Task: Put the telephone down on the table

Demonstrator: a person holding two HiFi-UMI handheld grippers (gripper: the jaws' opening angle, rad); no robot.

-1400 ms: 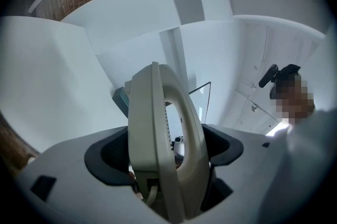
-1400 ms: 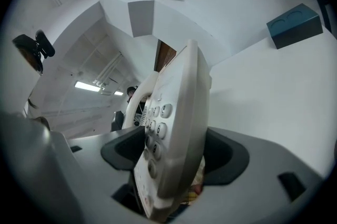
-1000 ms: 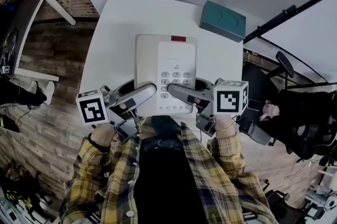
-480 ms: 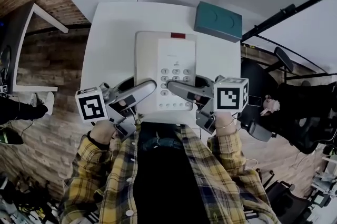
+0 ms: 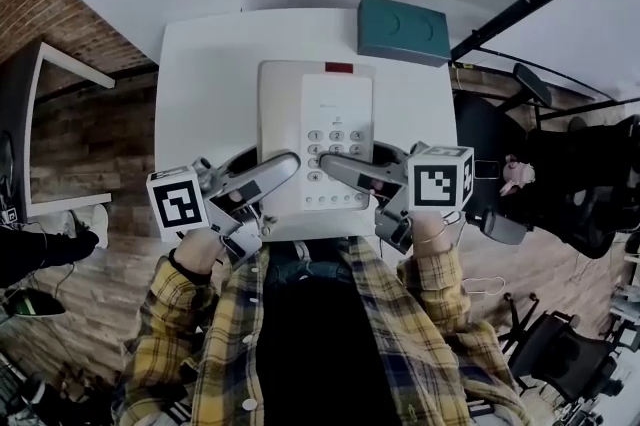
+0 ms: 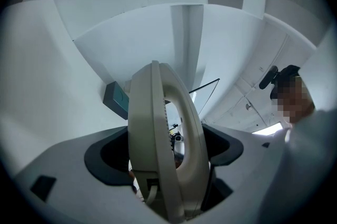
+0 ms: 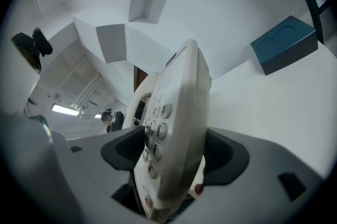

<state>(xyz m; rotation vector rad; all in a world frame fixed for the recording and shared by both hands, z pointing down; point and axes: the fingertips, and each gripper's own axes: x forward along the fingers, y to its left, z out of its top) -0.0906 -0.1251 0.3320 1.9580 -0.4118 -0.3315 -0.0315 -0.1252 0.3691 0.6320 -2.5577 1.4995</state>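
White table [image 5: 200, 84] fills the frame's centre, and the telephone [image 5: 315, 129] is held over it, its lower end clamped by the left gripper [image 6: 166, 160] and the right gripper [image 7: 174, 160]. Contact with the top cannot be confirmed; setting down and release are judged not yet done.

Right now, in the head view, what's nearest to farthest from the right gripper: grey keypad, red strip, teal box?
1. Grey keypad, beside the right gripper.
2. Red strip, far end, cream telephone.
3. Teal box, back of white table.
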